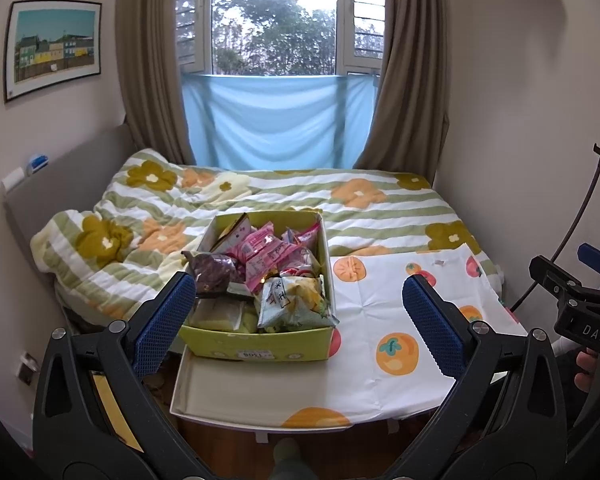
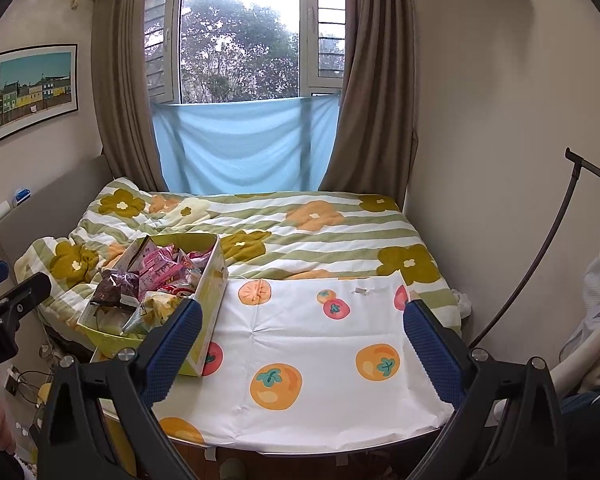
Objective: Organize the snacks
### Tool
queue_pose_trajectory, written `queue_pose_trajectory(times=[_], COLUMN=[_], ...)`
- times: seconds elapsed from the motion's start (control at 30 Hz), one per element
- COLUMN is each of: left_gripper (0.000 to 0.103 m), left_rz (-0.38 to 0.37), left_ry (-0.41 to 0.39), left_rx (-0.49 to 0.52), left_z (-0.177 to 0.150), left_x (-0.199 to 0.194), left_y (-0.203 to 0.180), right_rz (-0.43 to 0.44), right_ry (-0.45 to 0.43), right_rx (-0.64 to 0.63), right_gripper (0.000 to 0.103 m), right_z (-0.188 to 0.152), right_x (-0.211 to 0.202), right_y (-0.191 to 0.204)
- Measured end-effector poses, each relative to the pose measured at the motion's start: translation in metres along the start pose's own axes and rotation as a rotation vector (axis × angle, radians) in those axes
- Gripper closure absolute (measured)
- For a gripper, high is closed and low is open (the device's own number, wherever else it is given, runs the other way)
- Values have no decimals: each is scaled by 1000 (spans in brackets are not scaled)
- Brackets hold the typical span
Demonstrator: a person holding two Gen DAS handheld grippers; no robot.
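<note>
A yellow-green cardboard box (image 1: 256,346) full of snack packets stands on the left part of a small table covered by a white cloth with orange fruit prints (image 1: 380,320). Pink packets (image 1: 266,250), a dark purple packet (image 1: 214,274) and a pale green-yellow packet (image 1: 294,300) lie on top. The box also shows in the right wrist view (image 2: 212,292). My left gripper (image 1: 298,322) is open and empty, held in front of the box. My right gripper (image 2: 302,344) is open and empty, over the cloth (image 2: 312,340) to the right of the box.
A bed with a green-striped flowered quilt (image 1: 380,208) lies behind the table, under a window with brown curtains (image 1: 148,80). A grey headboard (image 1: 60,192) is at the left, a wall at the right. A black lamp stand (image 2: 540,264) curves at the right.
</note>
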State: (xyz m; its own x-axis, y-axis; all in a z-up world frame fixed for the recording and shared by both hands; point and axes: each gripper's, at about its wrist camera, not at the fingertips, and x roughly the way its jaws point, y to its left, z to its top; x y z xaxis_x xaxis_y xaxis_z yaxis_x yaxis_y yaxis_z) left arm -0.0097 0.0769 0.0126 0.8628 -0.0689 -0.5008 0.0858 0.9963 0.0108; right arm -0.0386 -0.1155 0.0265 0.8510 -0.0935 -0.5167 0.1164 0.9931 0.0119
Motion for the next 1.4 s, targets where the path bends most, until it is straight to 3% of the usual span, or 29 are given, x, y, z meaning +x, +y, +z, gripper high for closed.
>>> queue_pose_trajectory(times=[1.4], left_gripper=[0], left_rz=[16], left_ry=[-3], left_rx=[-6], left_z=[-2], left_x=[6], left_y=[6], right_rz=[-21], right_ry=[4], right_rx=[10], right_gripper=[3], right_z=[1], right_x=[0], right_y=[4])
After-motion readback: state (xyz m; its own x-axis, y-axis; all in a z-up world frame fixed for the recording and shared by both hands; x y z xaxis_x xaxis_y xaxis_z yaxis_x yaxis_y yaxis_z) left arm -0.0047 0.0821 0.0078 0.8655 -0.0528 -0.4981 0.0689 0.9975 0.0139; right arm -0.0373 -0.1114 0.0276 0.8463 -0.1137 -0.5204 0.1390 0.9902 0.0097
